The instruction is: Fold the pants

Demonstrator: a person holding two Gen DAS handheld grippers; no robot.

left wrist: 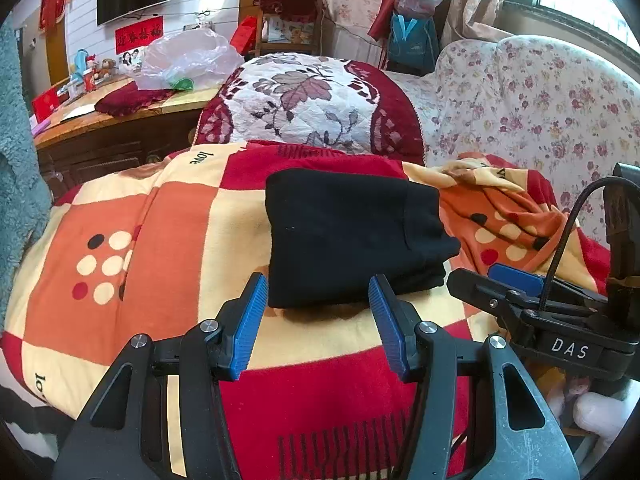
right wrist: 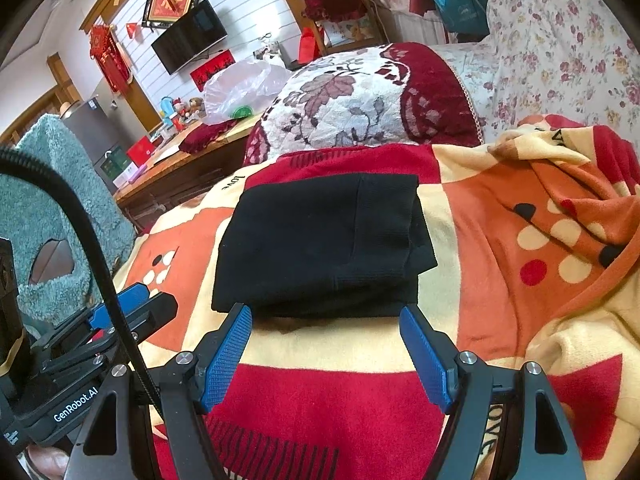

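Note:
The black pants (left wrist: 352,236) lie folded into a compact stack on the checked red, orange and cream blanket (left wrist: 160,216); they also show in the right wrist view (right wrist: 324,244). My left gripper (left wrist: 318,292) is open and empty, its blue pads just short of the stack's near edge. My right gripper (right wrist: 326,316) is open and empty, its fingertips at the near edge of the stack. The right gripper shows at the right of the left wrist view (left wrist: 516,280), and the left gripper at the left of the right wrist view (right wrist: 132,304).
A quilted red and white cushion (left wrist: 308,104) stands behind the pants. A floral sofa cover (left wrist: 540,104) is at the right, where the blanket bunches up (left wrist: 492,196). A wooden table (left wrist: 104,120) with a plastic bag (left wrist: 188,56) stands at the left. A teal fleece (right wrist: 52,216) hangs at far left.

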